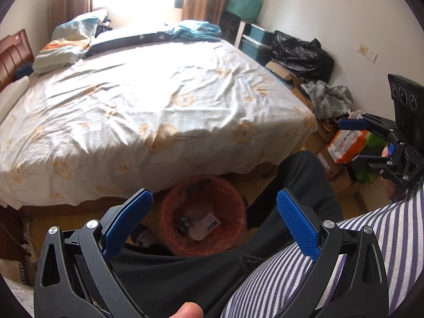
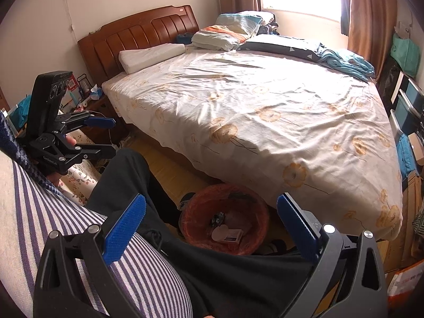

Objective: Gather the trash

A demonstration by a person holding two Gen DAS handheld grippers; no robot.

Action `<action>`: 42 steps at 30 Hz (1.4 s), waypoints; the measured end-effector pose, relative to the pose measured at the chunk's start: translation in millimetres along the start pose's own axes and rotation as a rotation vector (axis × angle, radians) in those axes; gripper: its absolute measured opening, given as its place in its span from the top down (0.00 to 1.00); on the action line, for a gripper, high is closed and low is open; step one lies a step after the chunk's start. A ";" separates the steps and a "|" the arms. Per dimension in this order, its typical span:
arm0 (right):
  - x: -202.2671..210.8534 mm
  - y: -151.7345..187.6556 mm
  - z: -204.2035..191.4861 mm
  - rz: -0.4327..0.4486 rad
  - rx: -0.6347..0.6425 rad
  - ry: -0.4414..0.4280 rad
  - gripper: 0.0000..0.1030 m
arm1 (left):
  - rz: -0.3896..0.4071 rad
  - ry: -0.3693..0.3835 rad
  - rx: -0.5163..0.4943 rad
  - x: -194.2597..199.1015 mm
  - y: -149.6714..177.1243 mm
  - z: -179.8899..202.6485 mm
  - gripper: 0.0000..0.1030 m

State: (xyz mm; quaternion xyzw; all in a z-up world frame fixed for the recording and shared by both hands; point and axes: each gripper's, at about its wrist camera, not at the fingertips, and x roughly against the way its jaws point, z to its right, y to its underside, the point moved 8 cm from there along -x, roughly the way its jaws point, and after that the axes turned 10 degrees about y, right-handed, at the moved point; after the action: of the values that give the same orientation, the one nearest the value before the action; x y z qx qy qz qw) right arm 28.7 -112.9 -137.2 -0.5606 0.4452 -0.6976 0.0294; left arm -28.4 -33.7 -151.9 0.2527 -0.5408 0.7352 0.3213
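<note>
beside the bed (image 1: 164, 100), trash bin (image 1: 169, 212) holds litter.

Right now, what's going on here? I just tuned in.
A person stands at the foot of the bed, holding both grippers. The left gripper and right gripper both have their jaws open and hold nothing. An orange bin sits on the floor by the bed's edge, with a small box and a few scraps already inside. No trash is being carried.
</note>
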 end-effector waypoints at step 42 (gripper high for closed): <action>1.8 -17.9 1.0 -0.098 -0.070 0.001 0.05 | -0.021 0.025 0.067 16.1 -10.7 3.0 0.06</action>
State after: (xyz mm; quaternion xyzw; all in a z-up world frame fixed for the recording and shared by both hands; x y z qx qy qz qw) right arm 37.0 -103.7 -124.2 -0.5821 0.4415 -0.6824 -0.0247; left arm -31.0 -31.2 -132.7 0.2594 -0.5092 0.7526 0.3271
